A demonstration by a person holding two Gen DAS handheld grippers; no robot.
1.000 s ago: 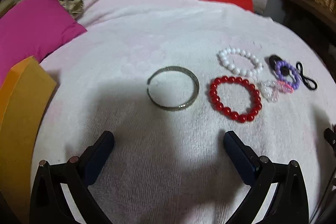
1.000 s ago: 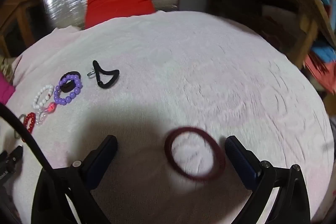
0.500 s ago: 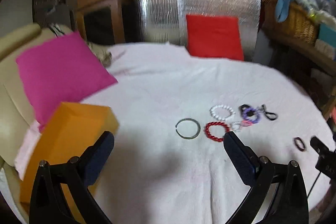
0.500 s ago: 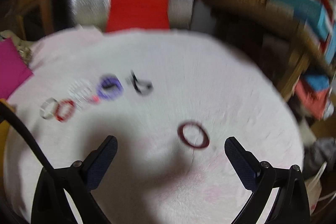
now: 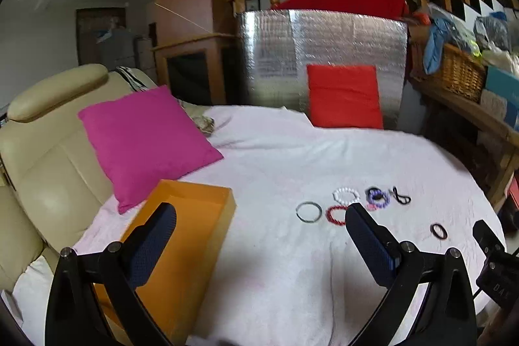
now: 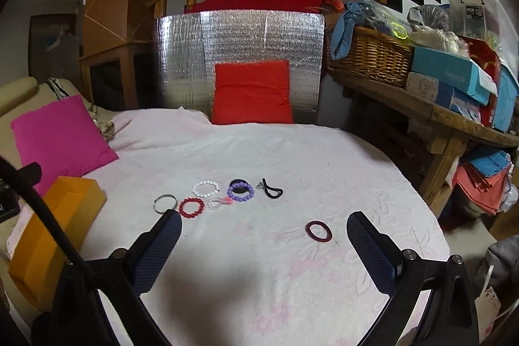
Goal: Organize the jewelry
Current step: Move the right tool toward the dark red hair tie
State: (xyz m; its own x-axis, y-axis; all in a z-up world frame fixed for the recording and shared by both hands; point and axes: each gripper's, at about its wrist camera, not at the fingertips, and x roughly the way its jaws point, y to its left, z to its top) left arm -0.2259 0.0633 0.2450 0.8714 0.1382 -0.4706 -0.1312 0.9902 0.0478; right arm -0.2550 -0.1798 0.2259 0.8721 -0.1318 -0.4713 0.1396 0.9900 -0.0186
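Observation:
Jewelry lies in a row on the white cloth: a metal bangle (image 6: 165,203) (image 5: 308,211), a red bead bracelet (image 6: 191,207) (image 5: 336,214), a white bead bracelet (image 6: 205,188) (image 5: 345,195), a small pink and clear piece (image 6: 220,202), a purple bead bracelet (image 6: 240,191) (image 5: 378,197) and a black loop (image 6: 271,188) (image 5: 401,196). A dark red ring (image 6: 319,230) (image 5: 438,231) lies apart on the right. An orange box (image 5: 181,242) (image 6: 52,229) stands at the left. My left gripper (image 5: 261,245) and right gripper (image 6: 264,252) are open, empty and held high above the cloth.
A pink cushion (image 5: 146,145) leans on a cream sofa (image 5: 42,151) at the left. A red cushion (image 6: 251,93) rests against a silver foil panel (image 6: 240,38) at the back. A wooden bench (image 6: 438,119) with a wicker basket (image 6: 369,57) and boxes stands at the right.
Both grippers have lifted up and back from close to the cloth, so the jewelry looks small and far. Both stay open and empty.

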